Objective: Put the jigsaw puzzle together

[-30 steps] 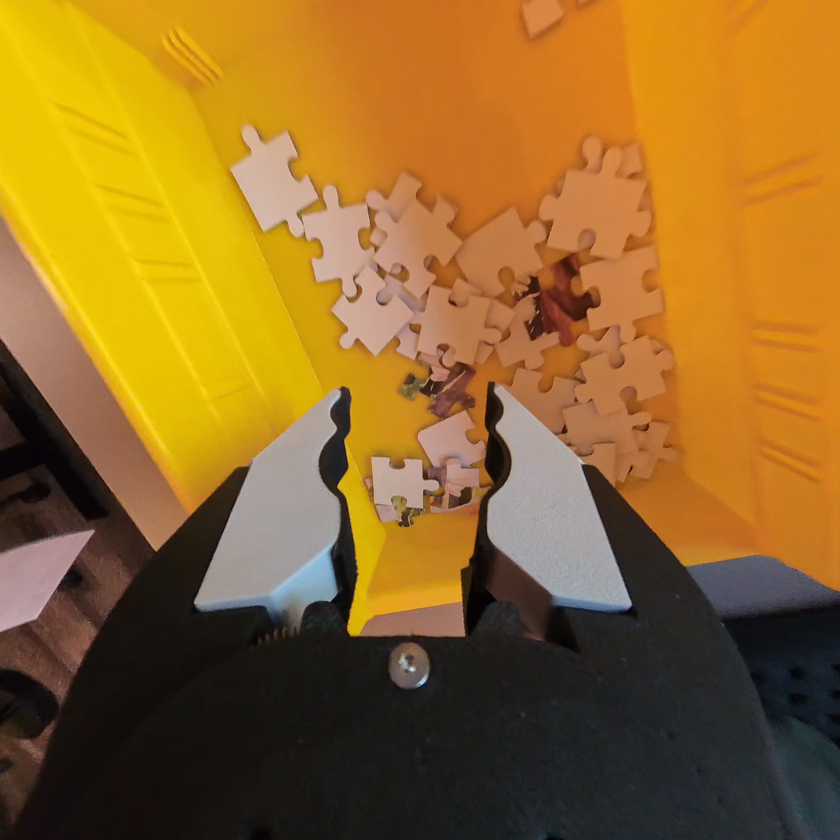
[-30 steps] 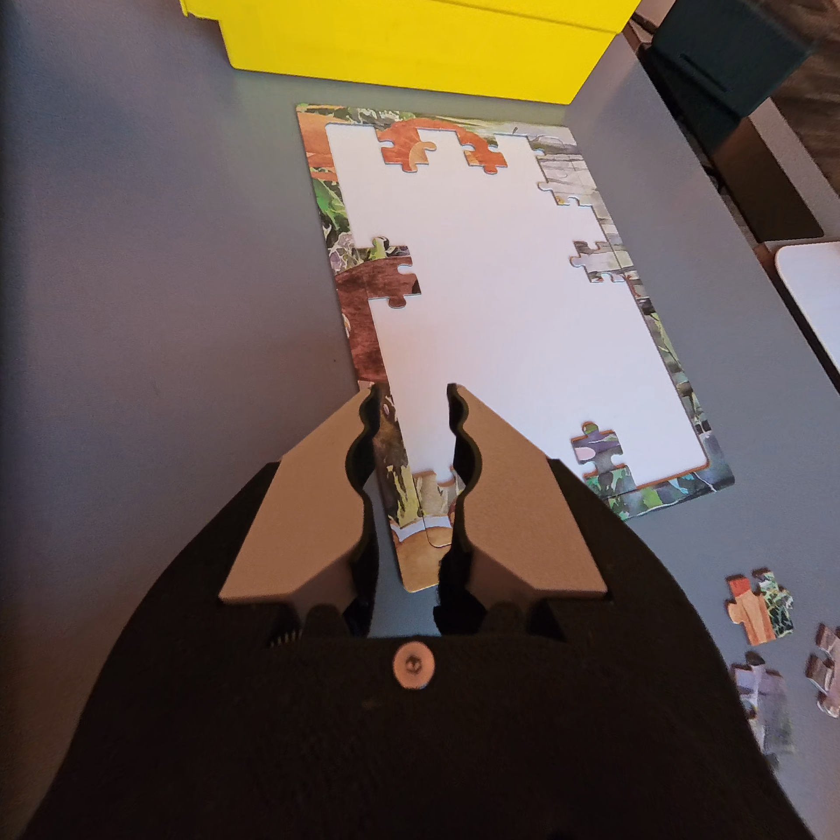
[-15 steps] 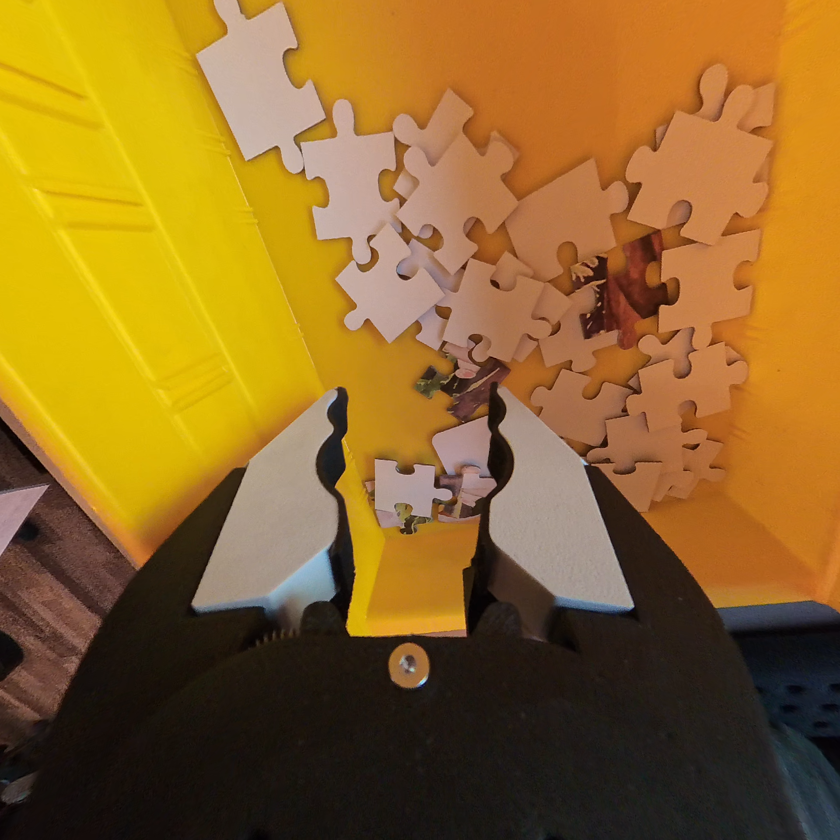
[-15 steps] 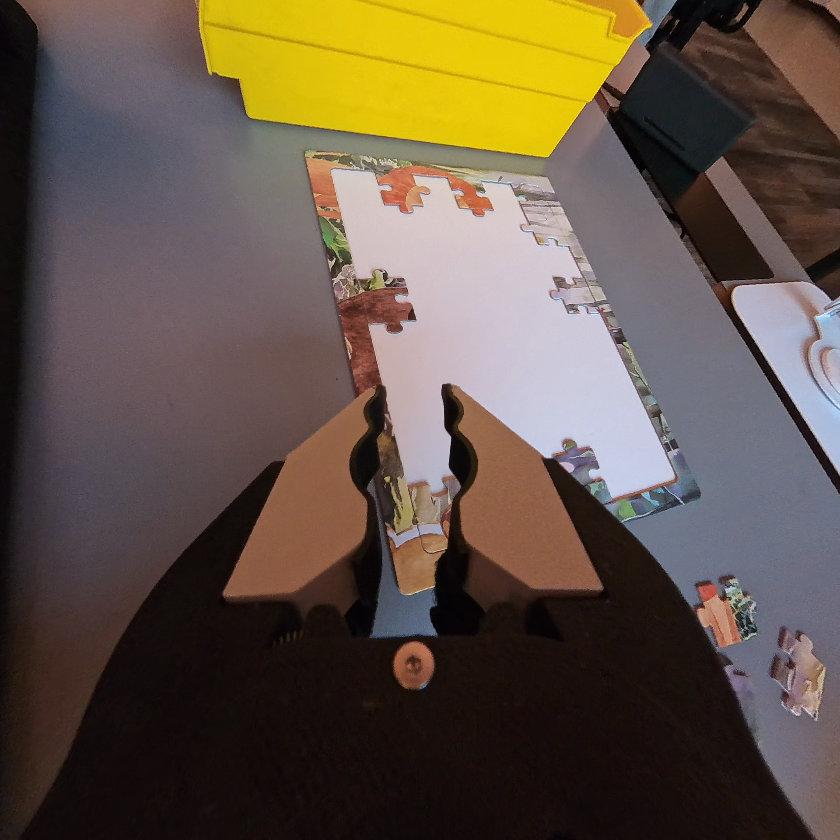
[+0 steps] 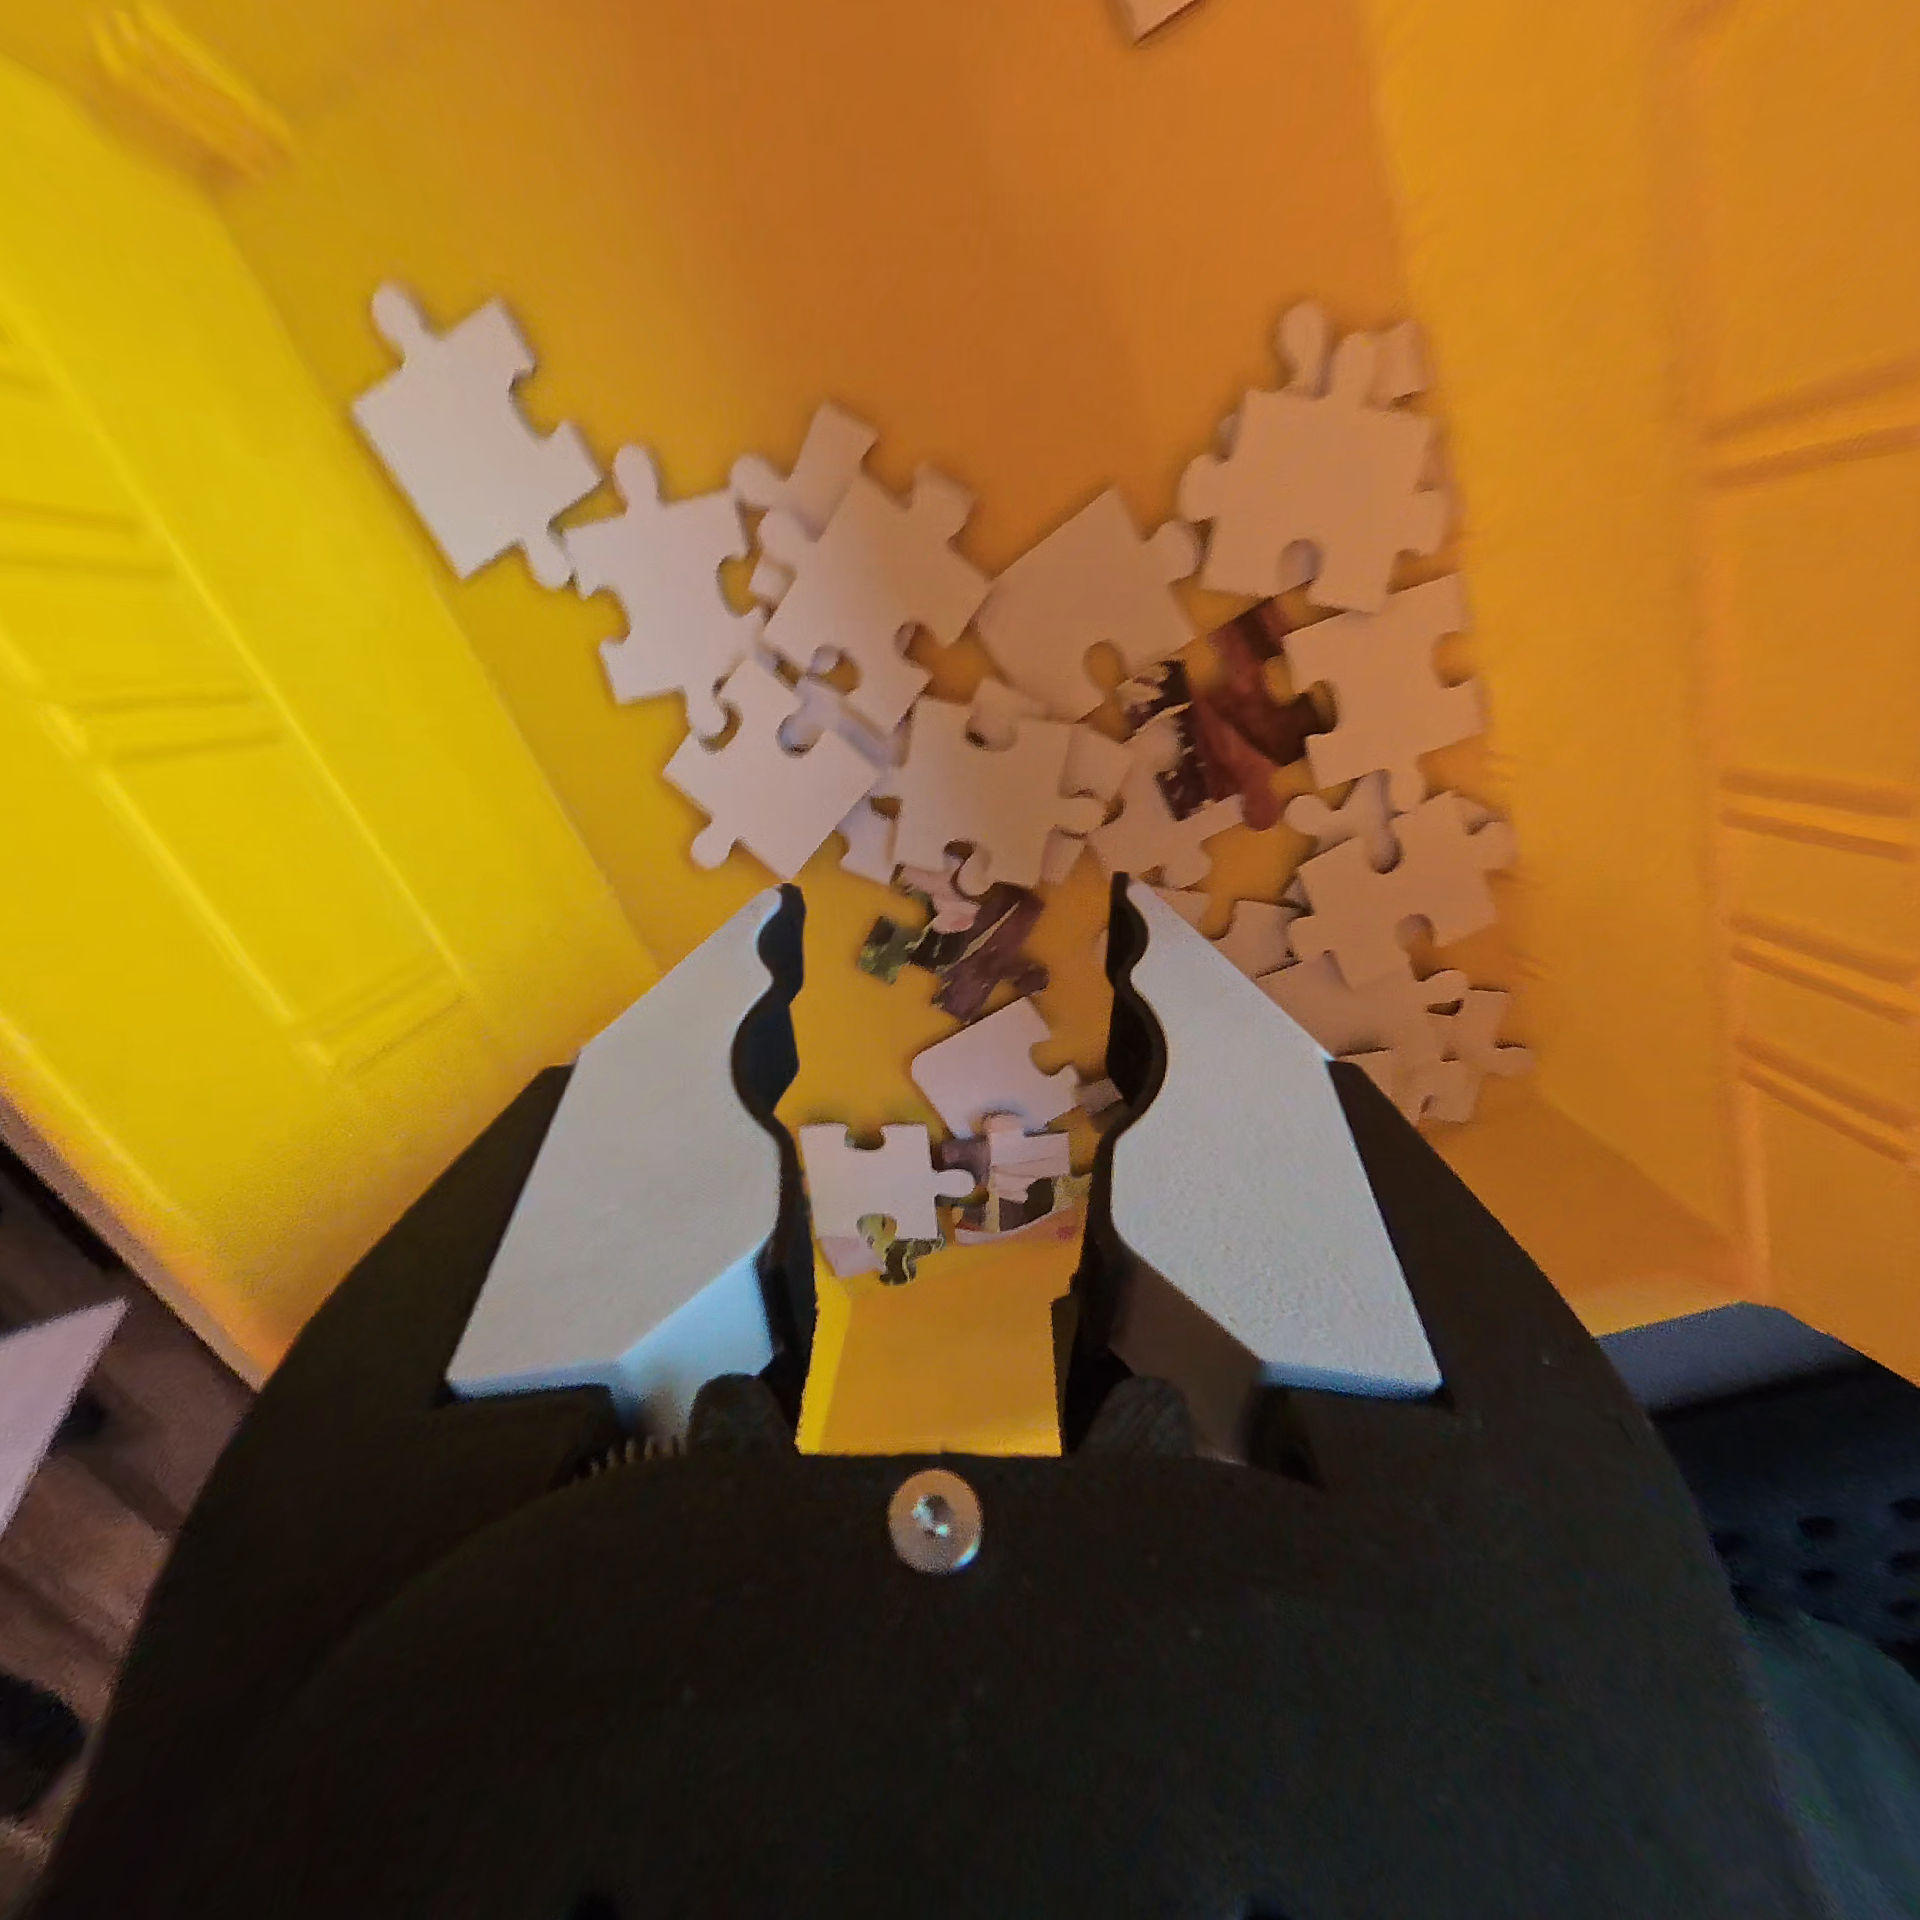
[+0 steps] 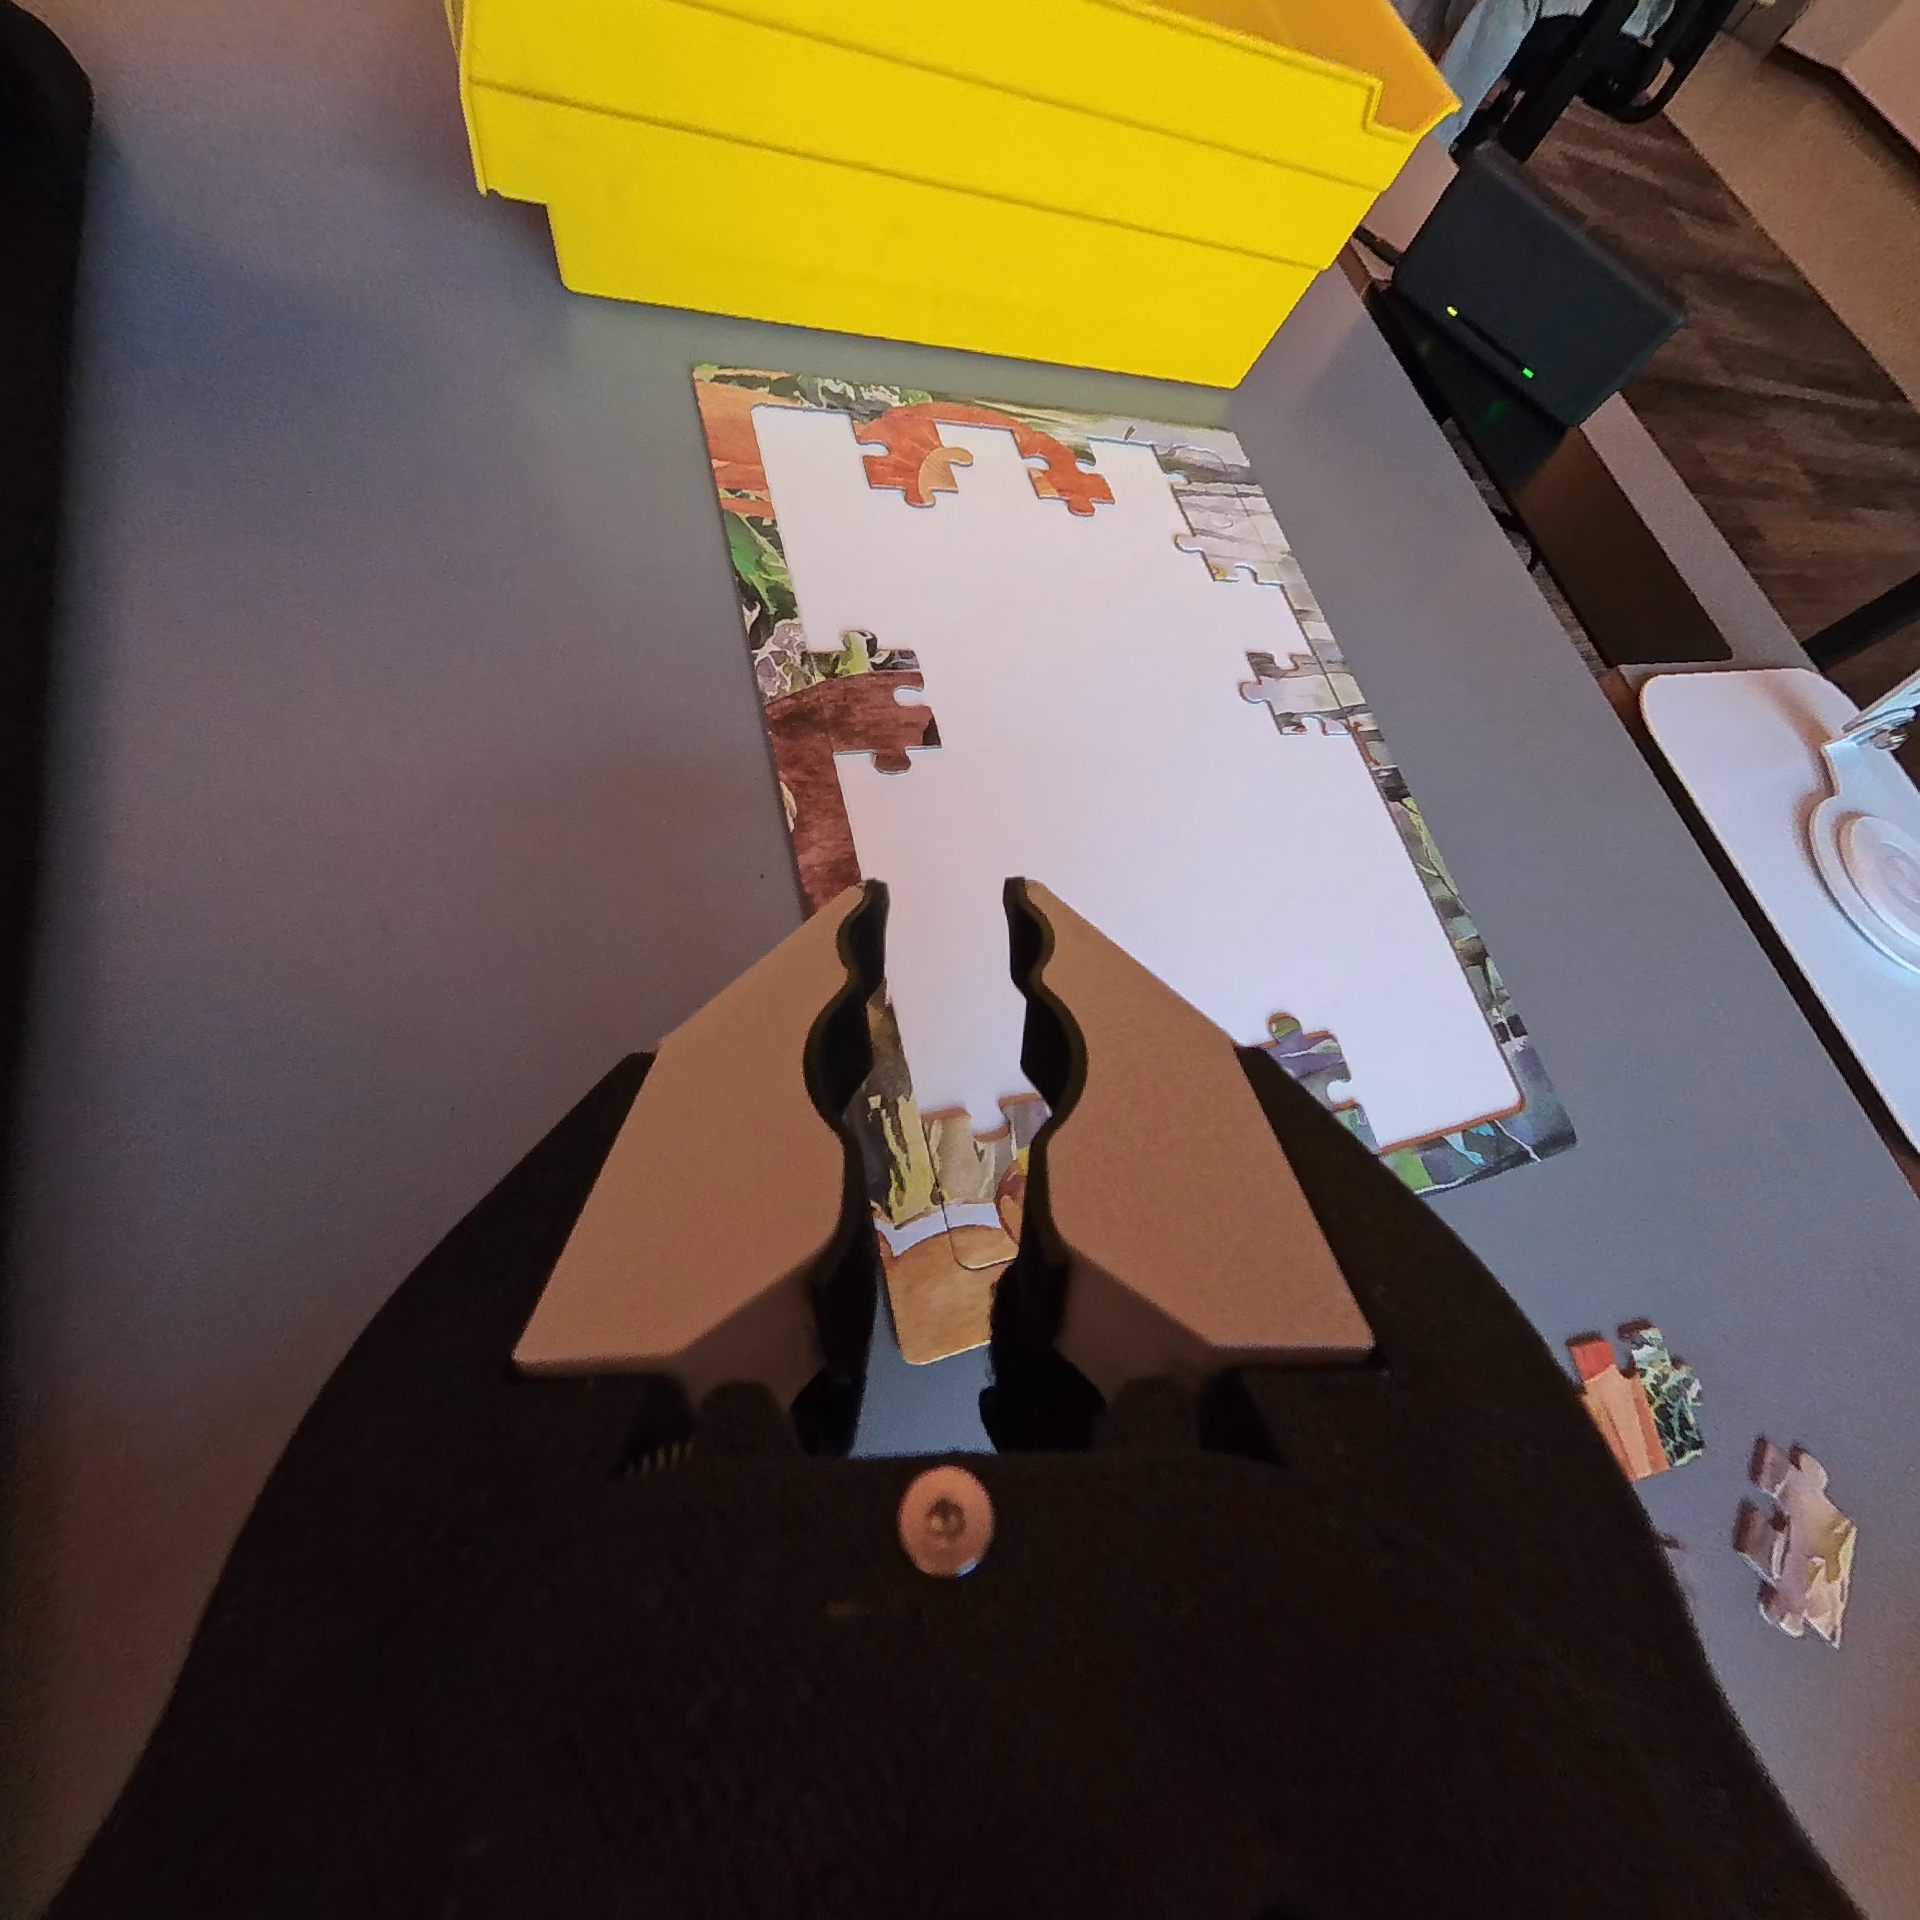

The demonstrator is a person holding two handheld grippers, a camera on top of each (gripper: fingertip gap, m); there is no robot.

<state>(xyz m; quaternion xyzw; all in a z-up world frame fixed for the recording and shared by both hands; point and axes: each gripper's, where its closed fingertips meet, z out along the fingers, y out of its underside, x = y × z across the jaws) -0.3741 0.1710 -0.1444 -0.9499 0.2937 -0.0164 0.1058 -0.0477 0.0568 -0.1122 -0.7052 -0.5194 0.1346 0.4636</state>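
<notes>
Progress check: this puzzle is barely started. The puzzle board (image 6: 1132, 790) lies flat on the grey table (image 6: 364, 727), just in front of the yellow bin (image 6: 914, 208), and nearly all of its white middle is bare. What's in so far is the printed border plus a few pieces poking inward: I count two orange ones at the far edge (image 6: 987, 468), one brown one on the left side (image 6: 862, 707), two or three grey ones down the right side, a purple one near the close right corner (image 6: 1309, 1060), and a bit at the near edge between the right gripper's fingers. So the whole centre is left to do, I'd say.

Loose stuff: two picture-up pieces on the table right of the board, an orange-and-green one (image 6: 1642, 1403) and a pale one (image 6: 1797, 1538), maybe a third hidden at the gripper's edge. The rest sit inside the bin, seen from the left wrist: a heap of pieces (image 5: 1039, 748), roughly twenty-five, mostly white side up, with about four showing print. The shot is blurry, so that's a rough count.

Left gripper (image 5: 951, 904) hovers over the heap with its jaws spread wide and nothing in them. Right gripper (image 6: 940, 899) hangs over the board's near end, jaws parted by a narrow gap, also empty.
</notes>
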